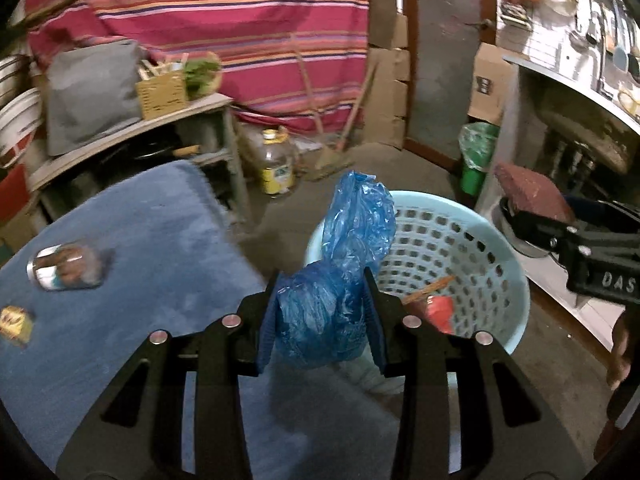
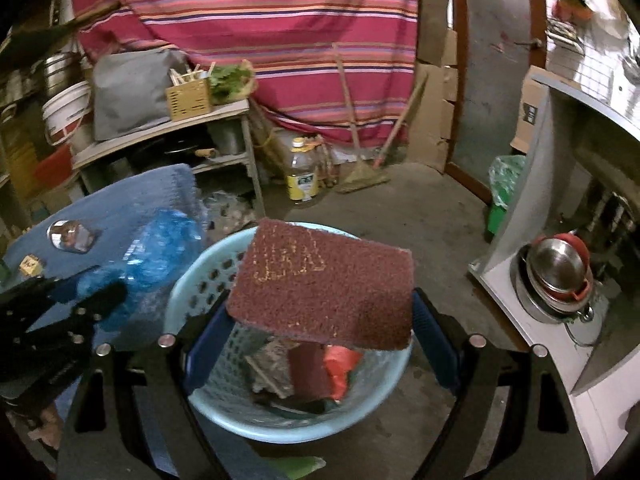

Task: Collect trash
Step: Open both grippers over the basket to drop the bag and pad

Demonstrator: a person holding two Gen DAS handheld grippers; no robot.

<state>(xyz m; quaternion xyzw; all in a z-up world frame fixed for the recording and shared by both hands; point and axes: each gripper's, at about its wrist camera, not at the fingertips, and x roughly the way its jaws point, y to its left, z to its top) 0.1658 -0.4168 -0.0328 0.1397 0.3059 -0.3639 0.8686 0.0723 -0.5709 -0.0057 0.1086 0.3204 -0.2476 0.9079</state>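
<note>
1. Left wrist view: the left gripper [image 1: 322, 312] is clenched on a crumpled blue plastic bag [image 1: 320, 316]; both blue pads press its sides, and a loose tail of the bag stands up above the fingers.
2. The bag is held over the edge of a blue cloth-covered table [image 1: 132, 240], just beside the near rim of a round pale-blue perforated plastic basket [image 1: 496, 248] standing on the concrete floor.
3. Inside the basket lie a red scrap [image 1: 440, 310] and a thin orange-brown stick [image 1: 430, 288].
4. On the cloth sit a shiny crumpled foil wrapper [image 1: 64, 268] and, near the left edge, a small yellow wrapper [image 1: 16, 322].
5. At the right, the right gripper [image 1: 532, 216] holds a dark red scouring pad [image 1: 528, 188], well apart from the bag.
6. Right wrist view: the right gripper [image 2: 320, 308] grasps the flat, rectangular dark red scouring pad [image 2: 324, 284] by its side edges, jaws wide, tilted above the basket [image 2: 200, 276].
7. Below it the basket holds red, grey and dark scraps.
8. The left gripper [image 2: 80, 304] with the blue bag [image 2: 160, 248] appears blurred at the left, over the table [image 2: 132, 196].
</note>
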